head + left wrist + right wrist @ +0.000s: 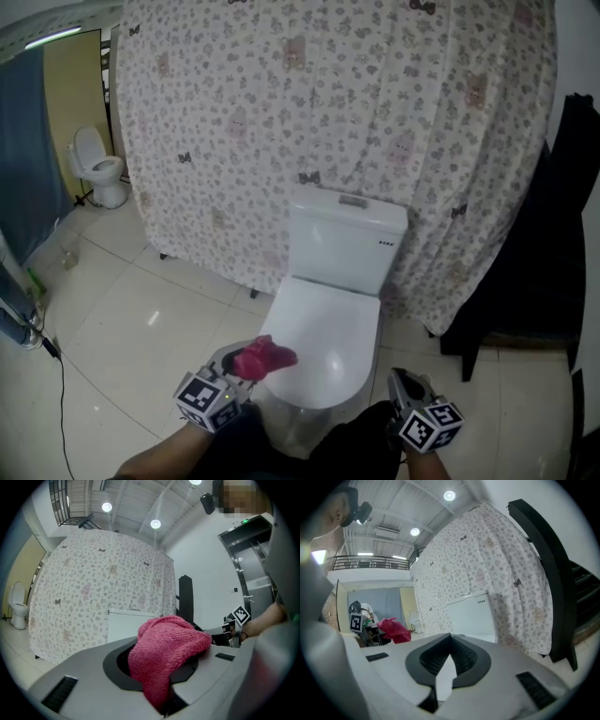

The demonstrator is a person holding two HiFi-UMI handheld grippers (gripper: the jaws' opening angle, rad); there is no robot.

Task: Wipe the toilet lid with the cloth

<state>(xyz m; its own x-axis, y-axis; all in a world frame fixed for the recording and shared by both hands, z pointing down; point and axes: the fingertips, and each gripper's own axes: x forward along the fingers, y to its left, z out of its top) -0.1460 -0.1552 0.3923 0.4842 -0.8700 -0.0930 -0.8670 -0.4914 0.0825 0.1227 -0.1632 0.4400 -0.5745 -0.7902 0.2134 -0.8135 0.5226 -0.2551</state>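
Observation:
A white toilet with its lid (333, 328) down stands in the middle of the head view, its tank (349, 234) behind. My left gripper (246, 364) hovers at the lid's front-left edge, shut on a bunched pink-red cloth (265, 357). The left gripper view shows the cloth (164, 651) pinched between the jaws of that gripper (159, 667) and bulging out above them. My right gripper (405, 382) is low at the toilet's front right, off the lid. Its jaws in the right gripper view (450, 641) meet at the tips with nothing held.
A floral curtain (328, 122) hangs behind the toilet. Dark cloth over a black frame (534, 281) stands at the right. A second toilet (98, 169) is at the far left, past a blue curtain (23, 169). A cable (56, 361) trails across the tiled floor.

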